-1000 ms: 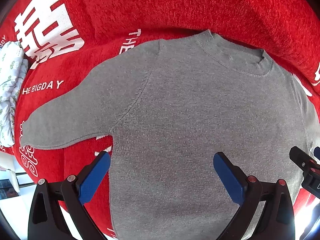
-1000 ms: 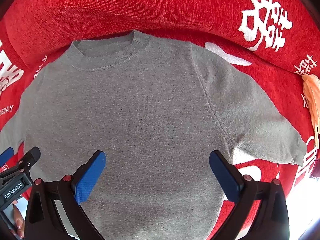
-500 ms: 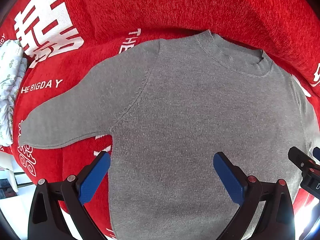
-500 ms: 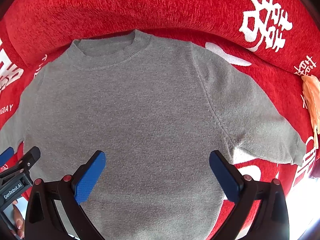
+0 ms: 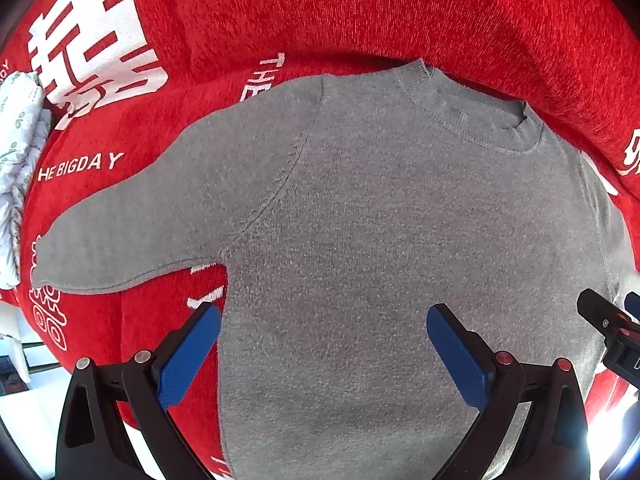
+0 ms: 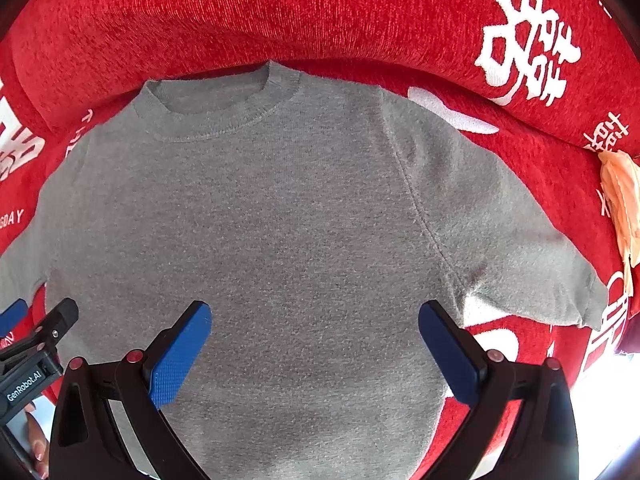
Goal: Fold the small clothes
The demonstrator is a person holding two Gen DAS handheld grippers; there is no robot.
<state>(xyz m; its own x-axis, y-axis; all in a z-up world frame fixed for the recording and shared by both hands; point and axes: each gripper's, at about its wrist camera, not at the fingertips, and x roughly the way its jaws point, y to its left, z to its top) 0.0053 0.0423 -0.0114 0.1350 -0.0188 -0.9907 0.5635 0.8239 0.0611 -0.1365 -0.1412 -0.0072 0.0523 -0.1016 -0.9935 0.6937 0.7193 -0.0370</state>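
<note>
Black tool (image 5: 324, 344) — blue pads (image 5: 188, 356)

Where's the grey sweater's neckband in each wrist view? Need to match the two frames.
Left wrist: neckband sits upper right, against the red sofa cover.
Right wrist: neckband sits upper left, against the same backrest fold.
Shared landmark: white "BIGDAY" lettering, at the left edge in both views, cut off in the right wrist view.
</note>
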